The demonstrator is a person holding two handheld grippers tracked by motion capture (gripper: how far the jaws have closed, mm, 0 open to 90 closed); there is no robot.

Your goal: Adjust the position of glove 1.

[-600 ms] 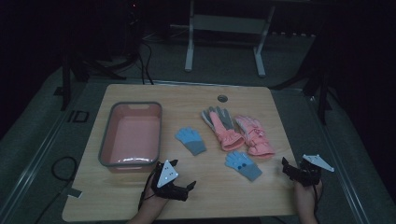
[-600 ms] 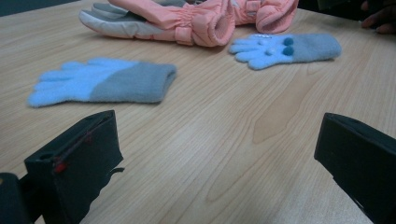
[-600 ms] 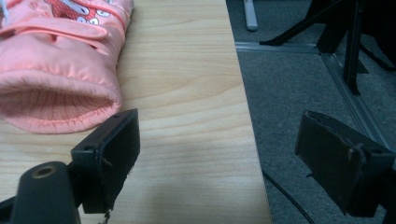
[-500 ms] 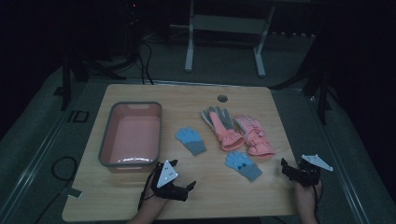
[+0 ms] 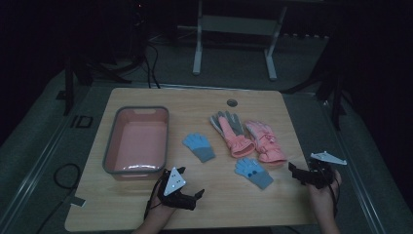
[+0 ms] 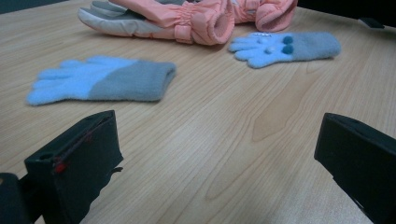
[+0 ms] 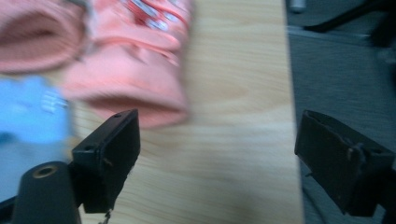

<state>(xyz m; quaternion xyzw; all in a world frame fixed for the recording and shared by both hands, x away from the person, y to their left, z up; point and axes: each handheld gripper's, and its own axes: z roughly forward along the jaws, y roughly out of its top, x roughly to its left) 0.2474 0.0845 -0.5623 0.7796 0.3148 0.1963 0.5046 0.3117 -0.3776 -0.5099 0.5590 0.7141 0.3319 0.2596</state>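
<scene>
Light wood-grain table (image 5: 214,204) in a dark room, grey floor around it. Near edge, at 7 o'clock: left gripper (image 5: 197,196), jaws spread wide with nothing between them, resting low over the bare wood. At 4 o'clock, by the table's right edge: right gripper (image 5: 293,171), jaws likewise wide apart and empty, held in a hand (image 5: 323,200). Just beyond, near centre: small light-blue knit glove with grey cuff and dark dots (image 5: 253,172), between the two grippers. Farther, toward 11 o'clock from it: second light-blue knit glove with grey cuff (image 5: 199,146), lying flat and apart. At 9 o'clock: pink rectangular plastic bin with grey rim (image 5: 110,146). Beyond centre, at 1 o'clock: pair of padded salmon-pink ski gloves (image 5: 248,139), side by side, one showing a grey palm.
</scene>
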